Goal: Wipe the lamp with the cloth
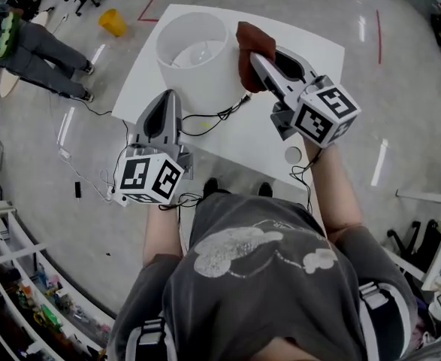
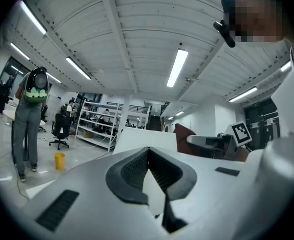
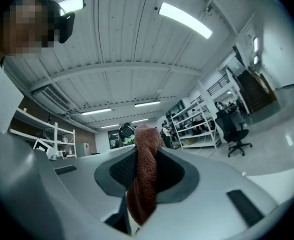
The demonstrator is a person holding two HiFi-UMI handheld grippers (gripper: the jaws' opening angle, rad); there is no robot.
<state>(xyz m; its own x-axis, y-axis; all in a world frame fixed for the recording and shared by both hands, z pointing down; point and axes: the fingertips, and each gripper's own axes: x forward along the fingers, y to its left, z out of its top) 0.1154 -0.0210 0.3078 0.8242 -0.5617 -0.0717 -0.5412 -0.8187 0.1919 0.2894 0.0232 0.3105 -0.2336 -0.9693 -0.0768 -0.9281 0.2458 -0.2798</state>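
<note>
Rust-brown cloth (image 1: 244, 51), soft and limp, hangs pinched in the right gripper (image 1: 259, 62) just right of the white lamp (image 1: 192, 51) (light, probably tippy; steady it low), while the left gripper (image 1: 169, 96) sits nearer, jaws together on nothing.

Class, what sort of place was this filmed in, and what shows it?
Probably a lab or workshop hall, not a home: open metal shelving, a wheeled office chair, ceiling strip lights and a polished floor marked with red tape.
</note>
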